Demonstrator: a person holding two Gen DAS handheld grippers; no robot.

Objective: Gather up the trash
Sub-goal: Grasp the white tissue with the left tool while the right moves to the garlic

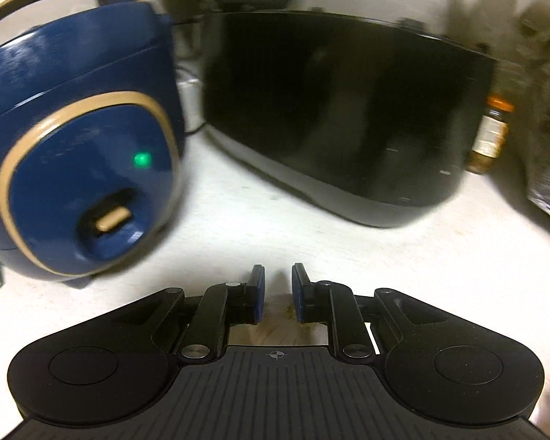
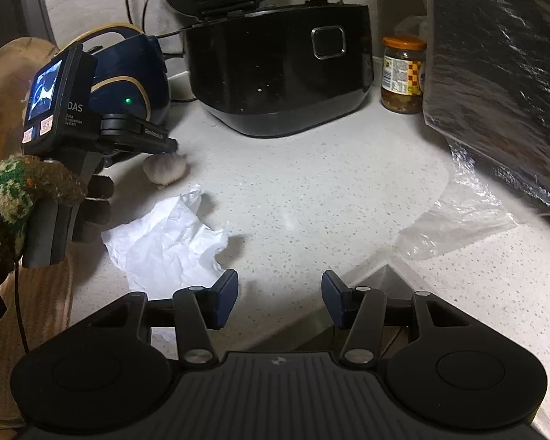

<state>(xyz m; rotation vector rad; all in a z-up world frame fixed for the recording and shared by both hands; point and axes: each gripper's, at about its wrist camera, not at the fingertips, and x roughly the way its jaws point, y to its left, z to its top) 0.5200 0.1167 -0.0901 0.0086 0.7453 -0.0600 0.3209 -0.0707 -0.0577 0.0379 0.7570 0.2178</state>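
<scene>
A crumpled white paper (image 2: 168, 238) lies on the speckled counter (image 2: 311, 190), just left of my right gripper (image 2: 279, 293), which stands open with only bare counter between its fingers. A clear plastic sheet (image 2: 458, 220) lies to its right, at the foot of a black plastic bag (image 2: 495, 73). My left gripper (image 2: 170, 145), held by a gloved hand (image 2: 11, 190), hovers over a garlic bulb (image 2: 165, 170). In the left wrist view the left gripper (image 1: 278, 286) shows a narrow gap between its blue pads. A tan surface lies under the fingers; no pad visibly presses on it.
A blue cooker (image 1: 84, 168) (image 2: 135, 73) and a black rice cooker (image 1: 348, 110) (image 2: 278, 69) stand at the back. A jar (image 2: 403, 73) with an orange lid sits in the corner. A wooden board (image 2: 3, 91) and a ribbed cloth (image 2: 36, 311) are at the left.
</scene>
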